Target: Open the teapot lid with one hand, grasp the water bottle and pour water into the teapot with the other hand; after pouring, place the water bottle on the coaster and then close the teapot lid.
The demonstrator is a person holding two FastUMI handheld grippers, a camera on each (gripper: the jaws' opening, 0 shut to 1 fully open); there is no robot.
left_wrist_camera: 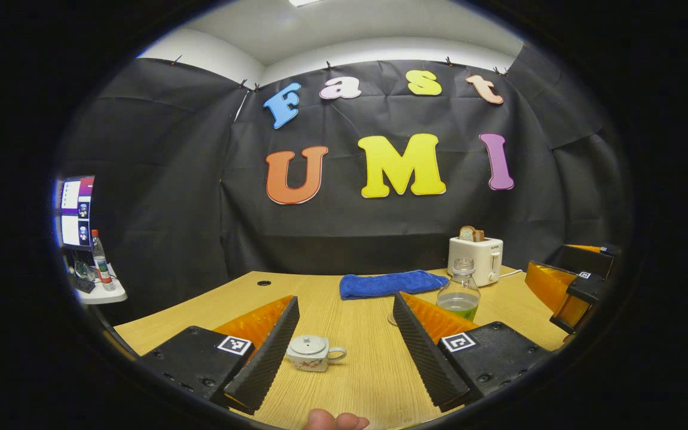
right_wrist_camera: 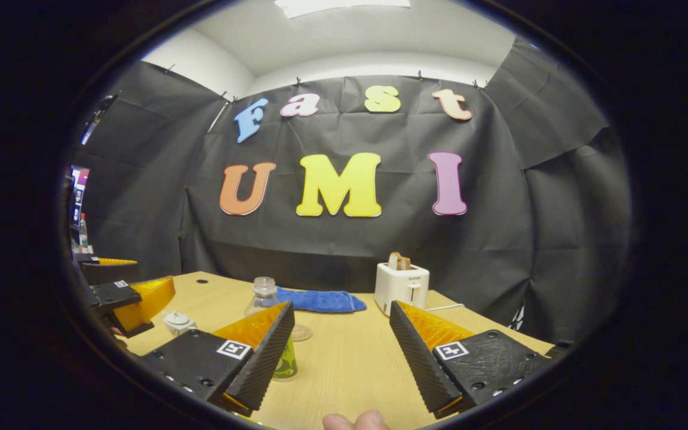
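A small white teapot (left_wrist_camera: 315, 352) with its lid on stands on the wooden table (left_wrist_camera: 356, 370), low between the fingers of my left gripper (left_wrist_camera: 345, 300), which is open and holds nothing. The uncapped clear water bottle (left_wrist_camera: 460, 292), with a green label and some water inside, stands behind that gripper's right finger. In the right gripper view the bottle (right_wrist_camera: 265, 295) is partly hidden behind the left finger of my open right gripper (right_wrist_camera: 341, 306). A round coaster (right_wrist_camera: 301, 332) lies just beyond it. The teapot (right_wrist_camera: 178, 322) sits farther left, near the left gripper (right_wrist_camera: 132, 298).
A white toaster (left_wrist_camera: 476, 260) with bread in it stands at the table's back, beside a folded blue towel (left_wrist_camera: 392, 283). The right gripper (left_wrist_camera: 565, 286) hovers at the table's right side. A side table with a monitor (left_wrist_camera: 75, 212) and a bottle stands far left.
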